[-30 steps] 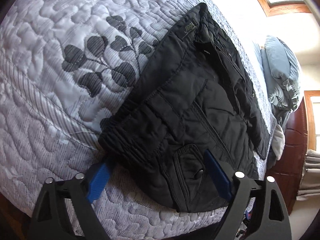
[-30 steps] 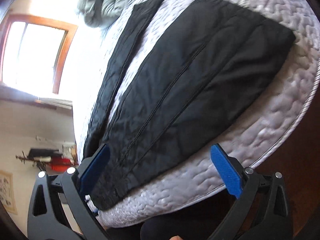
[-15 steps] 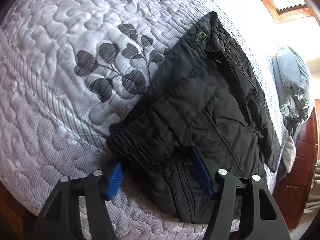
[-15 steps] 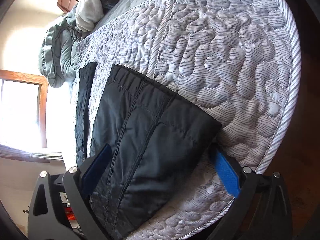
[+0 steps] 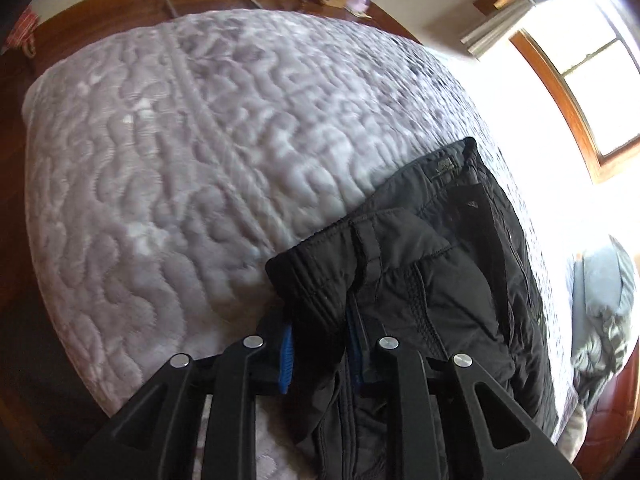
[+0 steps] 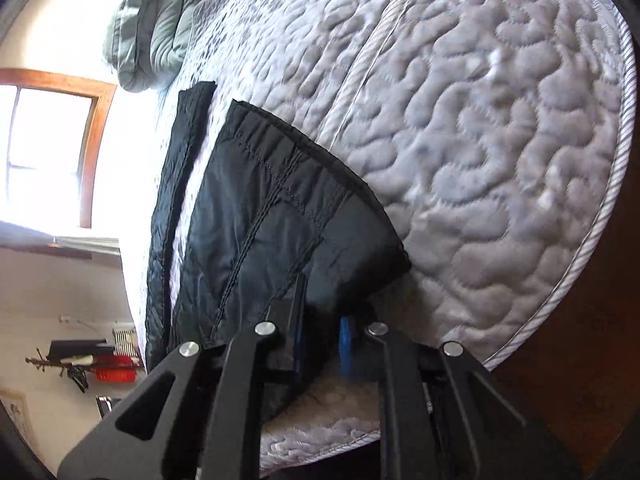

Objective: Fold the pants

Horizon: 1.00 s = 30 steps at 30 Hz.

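Note:
Black quilted pants (image 5: 432,280) lie on a grey quilted bed (image 5: 180,168). In the left wrist view my left gripper (image 5: 318,348) is shut on the near corner of the elastic waistband, with fabric bunched between its blue pads (image 5: 286,354). In the right wrist view my right gripper (image 6: 322,344) is shut on the near corner of a leg hem of the pants (image 6: 280,224), which is lifted off the bed (image 6: 480,120). The other leg (image 6: 176,184) lies flat beside it, further from the gripper.
A grey-green bundle of bedding (image 6: 152,28) lies at the far end of the bed; it also shows in the left wrist view (image 5: 604,300). Bright windows (image 5: 580,64) flank the bed. The mattress edge (image 6: 592,240) and dark wood floor (image 5: 80,48) are close.
Both grippers have closed from open onto the pants: the left on the waistband corner, the right on the hem corner. Both views have swung, and the gripped corners are raised.

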Tool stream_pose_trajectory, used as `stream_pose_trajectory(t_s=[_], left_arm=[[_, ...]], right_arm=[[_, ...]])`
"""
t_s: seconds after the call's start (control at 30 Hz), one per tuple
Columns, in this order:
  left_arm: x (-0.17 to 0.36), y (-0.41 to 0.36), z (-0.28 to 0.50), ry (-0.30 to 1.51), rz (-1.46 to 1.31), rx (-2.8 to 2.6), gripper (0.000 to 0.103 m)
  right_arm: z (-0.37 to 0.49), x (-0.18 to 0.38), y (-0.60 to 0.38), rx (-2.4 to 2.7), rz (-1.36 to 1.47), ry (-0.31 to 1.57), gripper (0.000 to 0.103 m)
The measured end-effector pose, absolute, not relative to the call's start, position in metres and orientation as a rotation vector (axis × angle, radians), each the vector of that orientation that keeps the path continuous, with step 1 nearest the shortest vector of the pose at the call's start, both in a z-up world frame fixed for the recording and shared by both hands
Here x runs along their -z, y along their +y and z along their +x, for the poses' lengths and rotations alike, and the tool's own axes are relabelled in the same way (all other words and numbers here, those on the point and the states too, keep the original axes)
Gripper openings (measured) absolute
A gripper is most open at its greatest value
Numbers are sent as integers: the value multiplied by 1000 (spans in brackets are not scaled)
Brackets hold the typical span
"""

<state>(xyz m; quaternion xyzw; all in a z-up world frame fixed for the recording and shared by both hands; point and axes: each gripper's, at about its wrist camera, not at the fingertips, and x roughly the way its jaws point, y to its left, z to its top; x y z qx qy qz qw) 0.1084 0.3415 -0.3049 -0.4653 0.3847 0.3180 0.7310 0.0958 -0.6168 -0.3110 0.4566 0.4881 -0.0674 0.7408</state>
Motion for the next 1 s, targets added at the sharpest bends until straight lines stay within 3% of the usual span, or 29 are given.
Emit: stream_pose_trajectory(t_s=[0.17, 0.23, 0.27, 0.3, 0.33, 0.37, 0.4, 0.5, 0.63, 0.8, 1.0], left_arm=[[309, 354, 102, 854, -1063, -704, 22], [306, 359, 100, 889, -1067, -675, 28], [303, 362, 103, 925, -1046, -650, 34], [297, 363, 105, 962, -1004, -632, 49], [288, 365, 105, 977, -949, -634, 60], [276, 369, 104, 975, -888, -633, 82], [263, 373, 106, 962, -828, -614, 90], [222, 392, 134, 943, -683, -538, 98], [200, 424, 221, 985, -621, -305, 99], [230, 438, 330, 1125, -639, -117, 99], [284, 446, 406, 1221, -595, -42, 99]], right_arm=[[96, 312, -607, 174, 965, 1113, 12], [96, 307, -607, 157, 937, 1129, 14], [90, 306, -604, 138, 926, 1139, 25], [93, 303, -605, 115, 924, 1152, 55], [91, 296, -608, 118, 909, 1153, 70], [88, 285, -612, 145, 870, 1147, 83], [89, 274, -617, 166, 823, 1147, 82], [96, 236, -627, 204, 722, 1118, 82], [148, 209, -611, 78, 654, 1122, 91], [243, 212, -559, -52, 626, 1176, 91], [330, 227, -520, -150, 657, 1203, 91]])
